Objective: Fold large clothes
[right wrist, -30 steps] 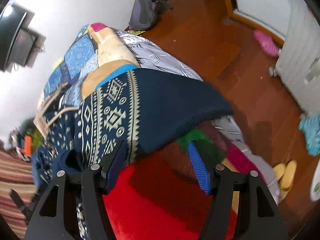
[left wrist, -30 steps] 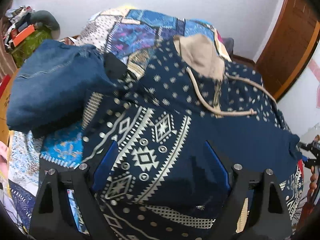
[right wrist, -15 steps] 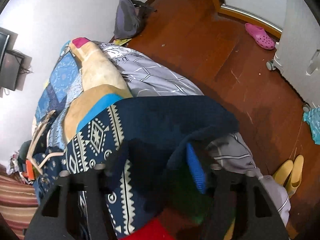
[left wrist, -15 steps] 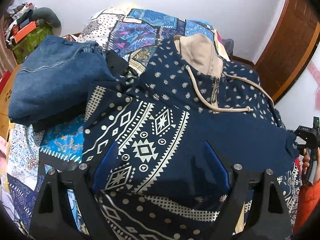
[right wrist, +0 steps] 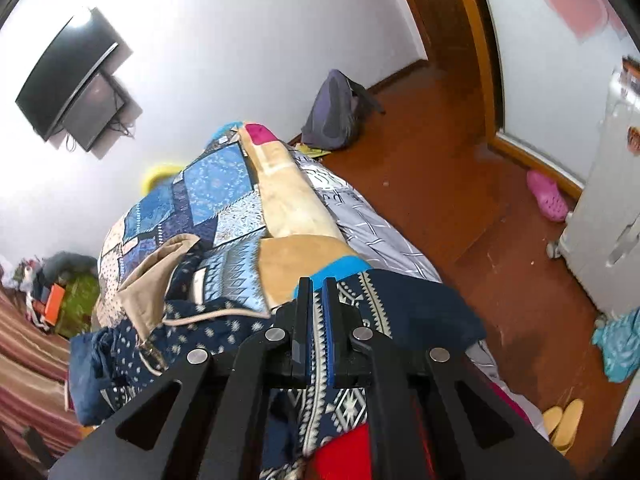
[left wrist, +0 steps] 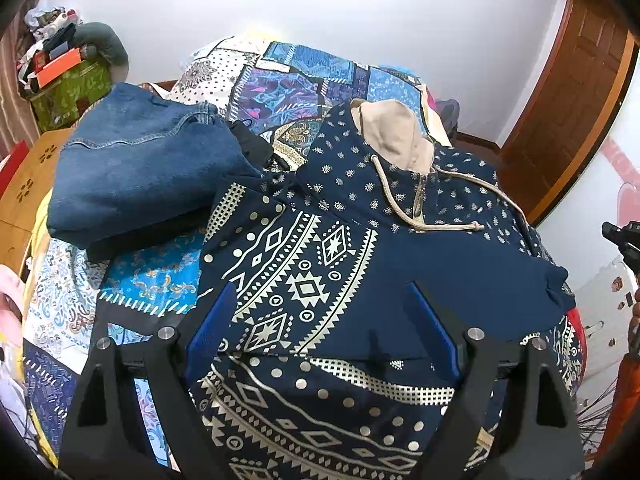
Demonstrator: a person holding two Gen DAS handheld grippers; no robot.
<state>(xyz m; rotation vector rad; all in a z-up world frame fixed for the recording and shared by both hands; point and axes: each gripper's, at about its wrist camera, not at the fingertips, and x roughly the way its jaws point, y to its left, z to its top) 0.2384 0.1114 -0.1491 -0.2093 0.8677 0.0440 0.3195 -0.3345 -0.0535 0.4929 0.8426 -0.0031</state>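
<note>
Jaws of right gripper (right wrist: 316, 292) shut empty, left gripper (left wrist: 324, 312) apart, over one hoodie (left wrist: 360, 240).

place: home bedroom | signs: bed under patchwork quilt (left wrist: 304, 80) | wall-mounted TV (right wrist: 68, 80) | wooden door (left wrist: 576, 120) | slippers (right wrist: 562, 418) on wooden floor (right wrist: 440, 184)

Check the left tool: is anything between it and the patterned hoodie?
Nothing visible. The left tool hangs open right over the hoodie, bare fabric between its fingers. The folded jeans lie off to the side.
</note>
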